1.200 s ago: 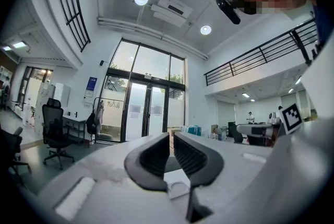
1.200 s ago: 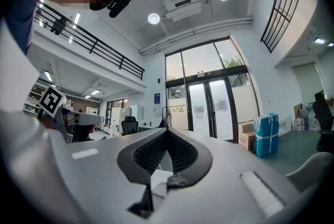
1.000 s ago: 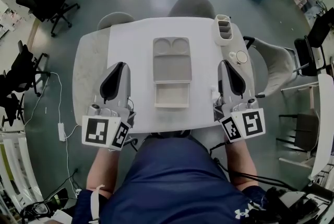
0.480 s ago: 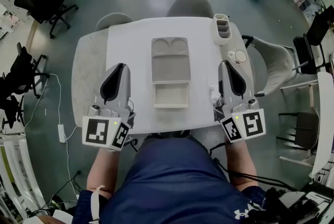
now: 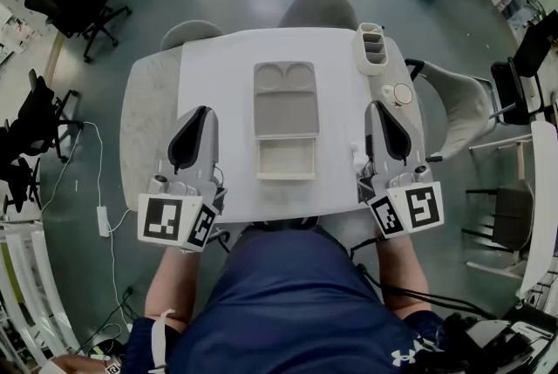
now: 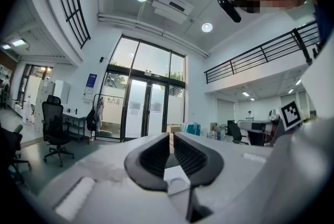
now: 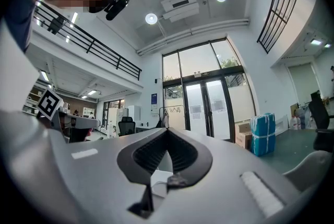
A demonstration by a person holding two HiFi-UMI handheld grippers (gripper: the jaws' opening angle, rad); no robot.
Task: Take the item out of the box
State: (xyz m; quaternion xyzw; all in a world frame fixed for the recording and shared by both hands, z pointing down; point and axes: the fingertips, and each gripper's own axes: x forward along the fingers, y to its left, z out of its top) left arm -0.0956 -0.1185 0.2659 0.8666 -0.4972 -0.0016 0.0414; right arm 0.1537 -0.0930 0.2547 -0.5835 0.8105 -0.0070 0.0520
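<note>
Where the person's blue shirt (image 5: 288,302) meets the near edge of the white counter (image 5: 227,67), two hand-held grippers lie flat on the top, one to each side of the box (image 5: 286,159), both pointing away from the person. The left hand-held gripper (image 5: 202,109) lies left of the box and apart from it. Its own view shows the two ribbed pads drawn together but for a thin slit at the tips, with nothing between them. The right hand-held gripper (image 5: 377,105) lies right of the box, also apart from it. Its jaws meet at the tips and grip nothing. Each carries one marker cube at its near end, two in all (image 5: 174,220) (image 5: 407,208), and both cubes hang past the counter's edge.

The one box is shallow, white and open at the top, and it sits midway between the grippers. The head view does not show whether an item lies in it. Touching its far side is one grey tray (image 5: 286,102) with two round hollows at its far end and one rectangular hollow nearer the box.

Right of the tray, by the counter's right edge, sits one small round thing (image 5: 402,93). Farther off on that side stands one holder (image 5: 373,47) with three slots. Beyond the counter, past the tray, are two grey chairs (image 5: 193,31) (image 5: 318,8).
</note>
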